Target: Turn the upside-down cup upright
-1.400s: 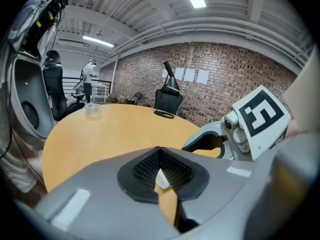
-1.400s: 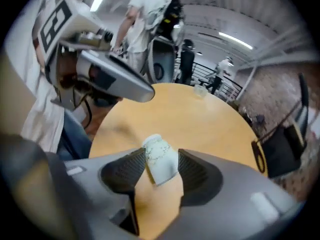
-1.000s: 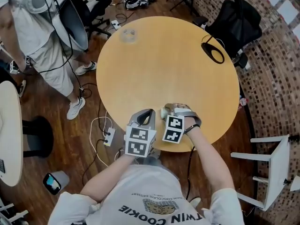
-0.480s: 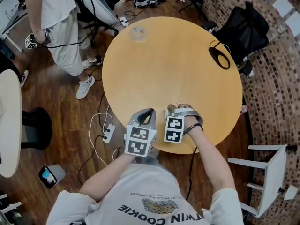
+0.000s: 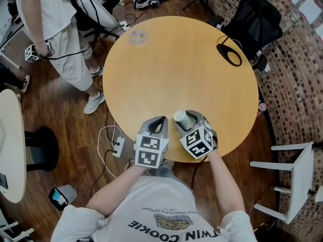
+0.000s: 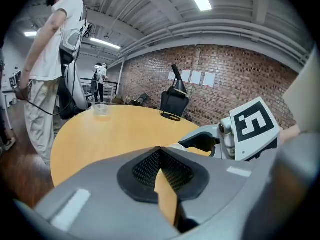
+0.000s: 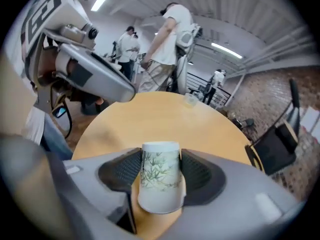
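step: flip cup | right tool (image 7: 161, 160) clamped on cup (image 7: 160, 176), over surface (image 5: 186, 64) near edge | left tool (image 6: 161, 156) jaws together, empty | advice: roll wrist until rim faces up, grip steady, set base flat

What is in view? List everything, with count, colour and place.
table: one, round, yellow wood, centre of the head view.
cup: one, white with green leaf print, at the table's near edge, between the right claw's pads.
clear container: one, see-through, table's far left edge.
black loop: one, flat on the table's far right edge.
black chair: one, on the floor beyond the table, upper right.
white chair: one, on the floor at the right.
bystander: one, pale clothes, standing upper left.
left claw: one, grey with black pads, shut and empty, at the near edge.
right claw: one, grey, closed on the cup.
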Demonstrator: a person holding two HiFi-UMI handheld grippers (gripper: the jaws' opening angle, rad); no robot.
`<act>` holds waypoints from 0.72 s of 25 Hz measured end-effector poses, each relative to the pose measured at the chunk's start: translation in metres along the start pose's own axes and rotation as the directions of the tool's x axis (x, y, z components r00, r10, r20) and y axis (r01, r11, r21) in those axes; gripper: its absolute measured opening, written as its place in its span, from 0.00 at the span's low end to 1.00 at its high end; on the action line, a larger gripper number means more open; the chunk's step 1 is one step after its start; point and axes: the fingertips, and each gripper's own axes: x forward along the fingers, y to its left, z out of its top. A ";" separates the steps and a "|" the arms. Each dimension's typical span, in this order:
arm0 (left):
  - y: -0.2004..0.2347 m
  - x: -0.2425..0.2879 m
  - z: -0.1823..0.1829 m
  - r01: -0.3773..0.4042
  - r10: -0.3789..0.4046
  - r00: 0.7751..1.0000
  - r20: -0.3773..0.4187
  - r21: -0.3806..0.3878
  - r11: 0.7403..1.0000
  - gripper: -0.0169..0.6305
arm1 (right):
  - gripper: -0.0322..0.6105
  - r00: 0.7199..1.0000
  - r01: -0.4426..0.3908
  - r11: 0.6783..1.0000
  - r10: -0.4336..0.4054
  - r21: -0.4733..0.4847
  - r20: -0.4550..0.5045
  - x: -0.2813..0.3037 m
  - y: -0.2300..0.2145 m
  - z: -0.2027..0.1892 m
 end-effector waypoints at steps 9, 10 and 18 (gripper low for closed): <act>-0.030 0.014 -0.001 0.054 -0.051 0.998 -0.045 0.072 0.996 0.03 | 0.43 0.931 0.118 0.873 -0.264 0.473 0.254 -0.019 -0.016 -0.023; -0.033 0.016 -0.002 0.059 -0.056 0.997 -0.047 0.073 0.996 0.03 | 0.43 0.923 0.131 0.860 -0.288 0.493 0.257 -0.020 -0.016 -0.027; -0.047 0.019 -0.001 0.079 -0.074 0.996 -0.058 0.090 0.993 0.03 | 0.43 0.896 0.136 0.775 -0.362 0.617 0.258 -0.025 -0.013 -0.045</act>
